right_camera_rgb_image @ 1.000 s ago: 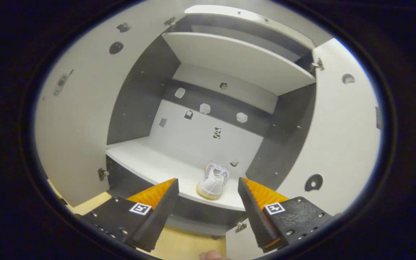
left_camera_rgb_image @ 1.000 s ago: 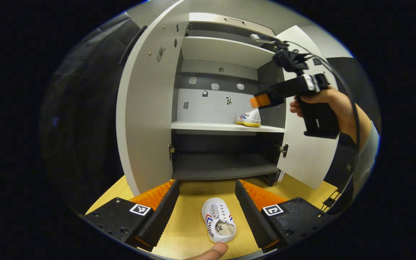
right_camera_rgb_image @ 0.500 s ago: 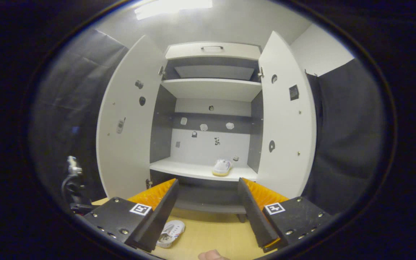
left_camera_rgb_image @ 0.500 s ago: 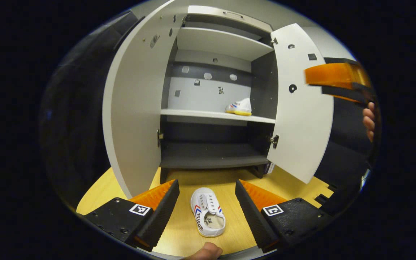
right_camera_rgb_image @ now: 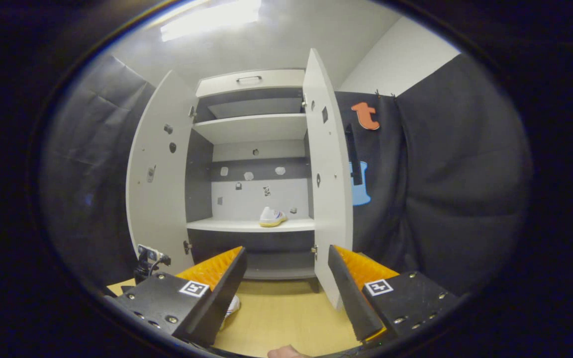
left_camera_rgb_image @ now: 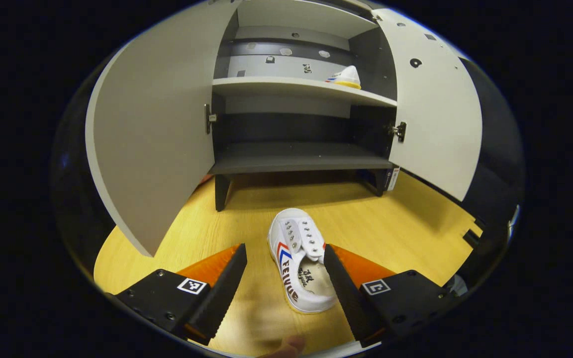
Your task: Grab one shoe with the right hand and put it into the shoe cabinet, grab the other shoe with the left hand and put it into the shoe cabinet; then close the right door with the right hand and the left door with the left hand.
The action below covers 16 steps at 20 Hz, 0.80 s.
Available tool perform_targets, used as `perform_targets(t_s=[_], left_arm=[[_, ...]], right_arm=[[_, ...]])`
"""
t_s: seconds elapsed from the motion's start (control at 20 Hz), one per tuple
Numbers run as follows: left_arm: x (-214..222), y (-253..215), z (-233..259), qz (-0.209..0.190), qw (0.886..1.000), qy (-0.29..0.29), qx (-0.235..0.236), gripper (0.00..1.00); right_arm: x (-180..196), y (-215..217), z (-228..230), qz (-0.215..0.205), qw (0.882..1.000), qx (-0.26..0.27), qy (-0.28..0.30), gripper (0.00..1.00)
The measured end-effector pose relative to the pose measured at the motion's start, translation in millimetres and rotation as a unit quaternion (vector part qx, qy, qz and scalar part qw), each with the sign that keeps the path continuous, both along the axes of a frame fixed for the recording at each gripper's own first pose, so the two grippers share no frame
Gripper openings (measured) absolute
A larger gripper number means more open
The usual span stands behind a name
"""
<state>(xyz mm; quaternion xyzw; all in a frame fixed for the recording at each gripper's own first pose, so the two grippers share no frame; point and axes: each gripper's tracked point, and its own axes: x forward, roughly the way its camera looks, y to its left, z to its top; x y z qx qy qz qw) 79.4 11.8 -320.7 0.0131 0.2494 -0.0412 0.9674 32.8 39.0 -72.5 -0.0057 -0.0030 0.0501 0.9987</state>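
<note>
Lowered since a second ago, the spread left gripper now straddles the floor sneaker; one sneaker sits shelved, the right gripper gapes empty, both doors open.

Light wooden floor, white wall and a lit ceiling lamp.
</note>
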Motion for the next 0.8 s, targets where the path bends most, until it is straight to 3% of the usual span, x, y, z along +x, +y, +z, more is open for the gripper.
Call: perform_targets(t_s=[0.2, 0.35, 0.5, 0.6, 0.65, 0.8], left_arm=[[6.2, -0.3, -29.1, -0.023, 0.999, 0.037, 0.022, 0.94], [8.2, -3.1, -40.8, -0.033, 0.997, 0.067, 0.012, 0.81], [19.1, -0.5, -43.9, -0.043, 0.996, 0.075, 0.026, 0.76], [21.0, -8.5, -55.2, -0.069, 0.992, 0.108, 0.018, 0.61], [21.9, -9.7, -56.1, -0.068, 0.991, 0.118, 0.012, 0.46], [30.3, 0.8, -58.9, -0.053, 0.992, 0.110, 0.029, 0.33]], right_arm=[[4.4, -11.1, -16.2, -0.009, 1.000, -0.006, 0.009, 0.98], [2.9, -8.3, -21.7, 0.004, 1.000, 0.002, 0.016, 0.98], [1.4, -7.7, -19.1, 0.007, 1.000, 0.007, 0.007, 0.98], [0.9, -8.7, -15.6, 0.007, 1.000, 0.007, 0.002, 0.98], [-0.4, -10.4, -13.4, 0.004, 1.000, 0.008, -0.001, 0.98], [-3.7, -8.2, -14.1, 0.007, 1.000, 0.003, -0.001, 0.98]])
